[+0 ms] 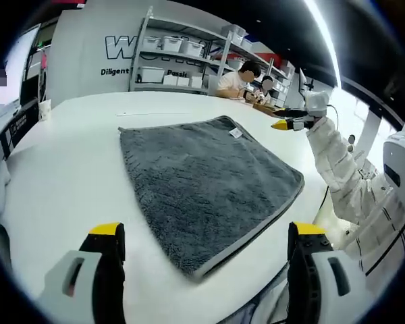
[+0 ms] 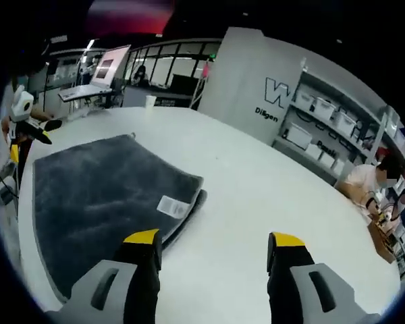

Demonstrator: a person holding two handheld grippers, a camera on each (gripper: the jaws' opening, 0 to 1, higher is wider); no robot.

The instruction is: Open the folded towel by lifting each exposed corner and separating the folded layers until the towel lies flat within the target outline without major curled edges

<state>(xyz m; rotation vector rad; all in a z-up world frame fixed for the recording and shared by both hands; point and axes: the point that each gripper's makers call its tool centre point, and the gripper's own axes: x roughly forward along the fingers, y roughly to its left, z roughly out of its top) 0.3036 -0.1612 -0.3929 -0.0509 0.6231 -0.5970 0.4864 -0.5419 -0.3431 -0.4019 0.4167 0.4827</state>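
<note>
A dark grey folded towel (image 1: 209, 185) lies flat on the white table (image 1: 67, 169), with a white label (image 1: 235, 133) at its far corner. My left gripper (image 1: 208, 233) hovers open above the towel's near corner, with nothing between its jaws. My right gripper (image 1: 288, 124) hangs beyond the towel's far right corner, held by a person's white sleeve. In the right gripper view the towel (image 2: 94, 196) spreads to the left, two stacked layers showing at the label (image 2: 172, 206). My right gripper (image 2: 214, 240) is open over bare table just right of that corner. My left gripper (image 2: 35, 128) shows at the far left.
A paper cup (image 1: 45, 108) stands near the table's far left edge. Shelves with white bins (image 1: 182, 57) line the back wall. People (image 1: 239, 79) sit at a table behind. The white table's edge runs close along the towel's right side (image 1: 310, 202).
</note>
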